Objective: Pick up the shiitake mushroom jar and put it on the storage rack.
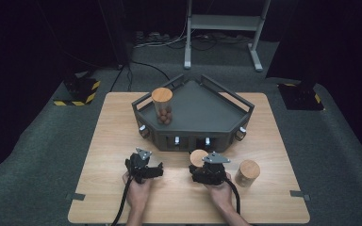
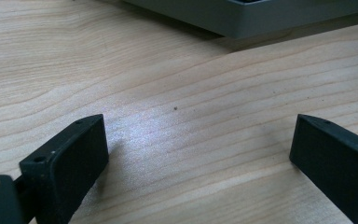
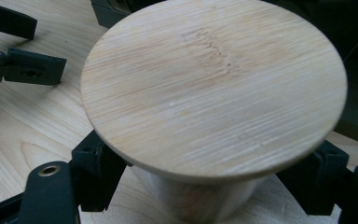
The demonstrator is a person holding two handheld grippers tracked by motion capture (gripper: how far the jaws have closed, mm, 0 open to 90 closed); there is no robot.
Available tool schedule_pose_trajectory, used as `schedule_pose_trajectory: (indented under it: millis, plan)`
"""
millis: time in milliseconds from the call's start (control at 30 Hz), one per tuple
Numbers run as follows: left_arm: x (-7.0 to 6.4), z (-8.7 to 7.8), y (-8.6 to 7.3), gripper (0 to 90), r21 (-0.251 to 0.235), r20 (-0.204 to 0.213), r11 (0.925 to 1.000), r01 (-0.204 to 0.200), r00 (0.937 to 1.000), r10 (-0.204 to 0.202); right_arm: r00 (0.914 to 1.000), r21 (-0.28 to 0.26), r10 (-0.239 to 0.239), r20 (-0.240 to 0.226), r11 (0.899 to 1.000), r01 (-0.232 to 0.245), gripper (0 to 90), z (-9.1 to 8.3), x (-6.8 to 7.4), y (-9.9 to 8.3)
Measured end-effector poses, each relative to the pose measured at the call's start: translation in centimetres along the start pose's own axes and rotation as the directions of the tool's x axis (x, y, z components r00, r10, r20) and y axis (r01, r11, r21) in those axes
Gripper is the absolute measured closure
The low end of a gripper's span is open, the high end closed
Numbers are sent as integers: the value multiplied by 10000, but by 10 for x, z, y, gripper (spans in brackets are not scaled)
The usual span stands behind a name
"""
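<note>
Right gripper [image 1: 202,165], lower centre: jaws clamped on round bamboo-lidded jar [image 3: 213,88]. Left gripper [image 2: 200,154]: jaws apart over pale wooden table [image 2: 177,70].

Bare wooden table [image 1: 108,141] lying open left of left gripper [image 1: 147,165] and between its spread jaws. Grey tray [image 1: 202,106] blocking forward path just ahead. Lidded jar [image 1: 247,172] standing just right of right gripper [image 1: 202,165]; jar with bamboo lid [image 3: 214,84] sitting between right jaws.
</note>
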State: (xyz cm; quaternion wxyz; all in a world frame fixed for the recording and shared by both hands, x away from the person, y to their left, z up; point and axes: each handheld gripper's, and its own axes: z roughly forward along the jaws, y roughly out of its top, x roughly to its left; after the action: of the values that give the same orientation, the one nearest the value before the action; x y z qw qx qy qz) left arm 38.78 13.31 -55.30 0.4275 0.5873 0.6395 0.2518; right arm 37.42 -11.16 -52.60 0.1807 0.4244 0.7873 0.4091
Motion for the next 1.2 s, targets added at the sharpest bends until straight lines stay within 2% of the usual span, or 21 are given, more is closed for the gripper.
schedule_pose_trajectory:
  millis: [233, 367, 500, 667, 1200]
  plan:
    - [0, 0, 0, 41, 4, 3, 10000, -4, 10000, 4, 9979, -219, -499, 411, 9985, 509, 254, -1, 5, 0]
    - [0, 0, 0, 41, -18, 5, 10000, 10, 10000, -10, 9977, -208, -532, 414, 9983, 541, 254, -1, 5, 0]
    - [0, 0, 0, 41, -17, 5, 10000, 10, 10000, -10, 9982, -198, -500, 331, 9985, 507, 254, -4, 5, 1]
    - [0, 0, 0, 41, -16, 5, 10000, 8, 10000, -8, 9975, -367, -673, 209, 9970, 681, 254, -11, 6, 4]
    - [0, 0, 0, 41, -14, 5, 10000, 4, 10000, -4, 9982, -640, -470, -359, 9970, 446, 254, -32, 1, 21]
